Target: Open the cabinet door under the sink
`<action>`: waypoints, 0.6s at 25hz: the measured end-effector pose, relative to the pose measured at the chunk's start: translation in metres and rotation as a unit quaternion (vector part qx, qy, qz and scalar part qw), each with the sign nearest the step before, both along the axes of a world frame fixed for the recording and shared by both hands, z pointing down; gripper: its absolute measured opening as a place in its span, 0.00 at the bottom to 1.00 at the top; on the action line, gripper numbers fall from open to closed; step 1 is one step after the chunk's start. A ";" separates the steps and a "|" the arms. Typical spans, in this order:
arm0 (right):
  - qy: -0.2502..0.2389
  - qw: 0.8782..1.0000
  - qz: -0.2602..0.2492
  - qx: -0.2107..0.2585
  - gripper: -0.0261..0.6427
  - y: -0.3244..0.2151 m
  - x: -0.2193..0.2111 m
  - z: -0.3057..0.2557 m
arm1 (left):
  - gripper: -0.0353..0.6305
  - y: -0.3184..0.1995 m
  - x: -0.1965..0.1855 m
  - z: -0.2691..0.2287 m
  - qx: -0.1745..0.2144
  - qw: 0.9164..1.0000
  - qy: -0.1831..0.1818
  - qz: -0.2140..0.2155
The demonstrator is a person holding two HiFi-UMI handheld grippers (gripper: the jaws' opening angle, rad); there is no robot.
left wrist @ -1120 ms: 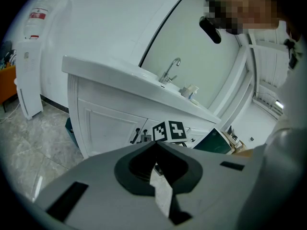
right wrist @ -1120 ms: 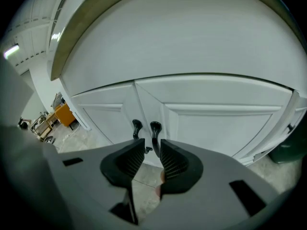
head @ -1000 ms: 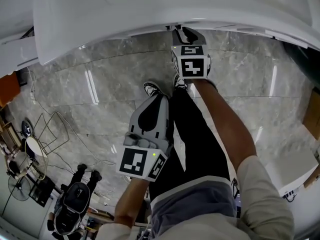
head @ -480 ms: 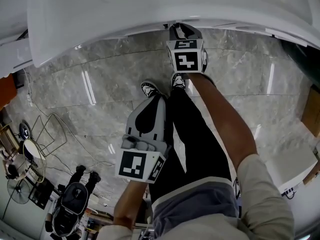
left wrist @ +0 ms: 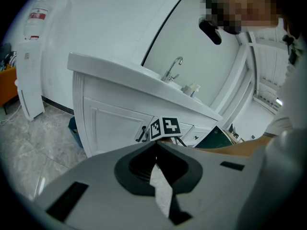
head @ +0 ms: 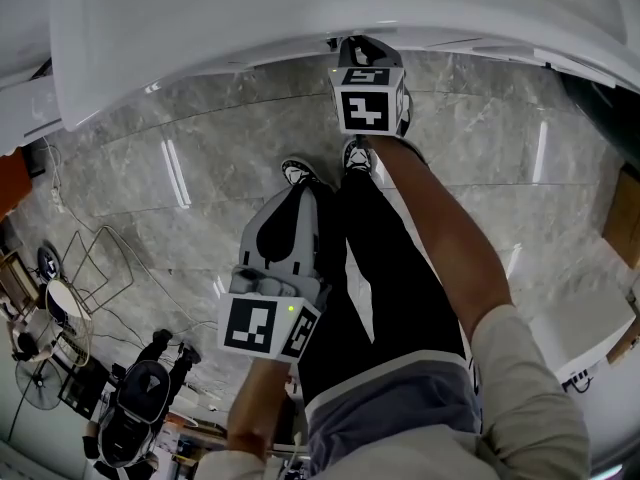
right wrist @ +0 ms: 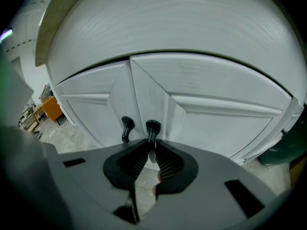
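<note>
The white cabinet (right wrist: 216, 114) under the sink counter (head: 300, 18) has two doors that meet in the middle, each with a black handle. My right gripper (right wrist: 152, 150) is at the right door's handle (right wrist: 152, 128). Its jaws are closing, and the handle's lower end sits between the pads. The left door's handle (right wrist: 126, 127) stands free beside it. In the head view the right gripper (head: 362, 53) reaches under the counter edge. My left gripper (head: 298, 193) hangs shut over the person's legs, away from the cabinet, with nothing in it (left wrist: 156, 150).
Grey marble floor (head: 200, 168) spreads below, with the person's shoes (head: 300, 175) near the cabinet. A wire rack and cables (head: 100, 258) lie at the left and boxes (head: 590, 338) at the right. A faucet (left wrist: 172, 68) stands on the counter, and a white dispenser (left wrist: 33, 56) by the wall.
The left gripper has drifted a little toward the lower left of the head view. The right gripper has edged up closer under the counter edge.
</note>
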State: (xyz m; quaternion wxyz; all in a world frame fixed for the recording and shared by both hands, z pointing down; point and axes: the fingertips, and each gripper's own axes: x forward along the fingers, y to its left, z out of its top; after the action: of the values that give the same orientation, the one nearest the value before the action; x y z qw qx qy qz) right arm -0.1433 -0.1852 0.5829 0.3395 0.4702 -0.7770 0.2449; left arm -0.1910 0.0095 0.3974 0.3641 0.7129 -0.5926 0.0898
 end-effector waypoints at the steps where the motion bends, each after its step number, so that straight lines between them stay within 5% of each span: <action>1: 0.002 1.000 0.001 0.002 0.12 0.000 0.000 0.000 | 0.05 0.000 -0.002 0.000 0.000 1.000 0.000 0.000; 15: 0.002 1.000 -0.013 -0.003 0.12 0.017 0.007 0.004 | 0.05 0.006 -0.008 0.009 -0.007 0.999 -0.002 0.034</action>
State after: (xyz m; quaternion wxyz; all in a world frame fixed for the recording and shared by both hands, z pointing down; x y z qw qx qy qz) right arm -0.1363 -0.1684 0.5869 0.3455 0.4591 -0.7818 0.2423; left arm -0.1994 0.0151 0.4059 0.3647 0.7298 -0.5680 0.1081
